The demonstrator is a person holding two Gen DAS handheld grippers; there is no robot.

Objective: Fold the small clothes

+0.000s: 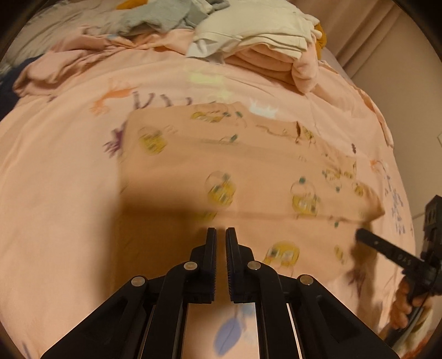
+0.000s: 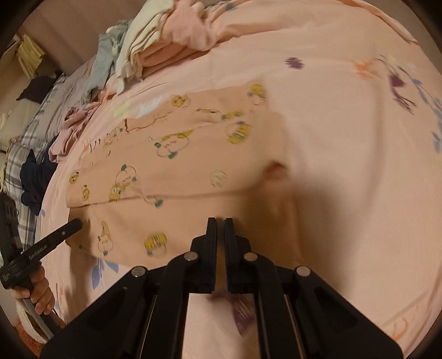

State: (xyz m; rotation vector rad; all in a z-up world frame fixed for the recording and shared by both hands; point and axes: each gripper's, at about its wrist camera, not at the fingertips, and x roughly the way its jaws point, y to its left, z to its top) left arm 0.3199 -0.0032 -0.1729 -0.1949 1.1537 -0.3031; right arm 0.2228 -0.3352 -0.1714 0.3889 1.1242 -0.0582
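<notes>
Pyjama top [image 1: 248,171], peach with yellow cartoon prints, lies spread in the middle of both frames on a pink bedspread [image 1: 55,165], with one fold line already running across it, a layer lying over its lower part. Both pictures are smeared, so fine detail of the hem cannot be read.

Left hand-held gripper [image 1: 221,232] sits at the bottom centre of its own view, jaws drawn nearly together with only a thin slit between them; whether cloth is pinched there I cannot tell. Right hand-held gripper [image 2: 220,222] looks the same in its view: jaws narrow, nearly touching, above the garment's near edge. In the other camera each one shows as a black finger at the frame's side, close to a corner of the top.

My reading is that a fold is in hand or just laid. The next move calls for bringing one side across evenly, corners matched, and pressing it flat. A stack of folded clothes [image 1: 262,36] sits at the upper right of the left view, loose ones [image 1: 154,16] beside it.
</notes>
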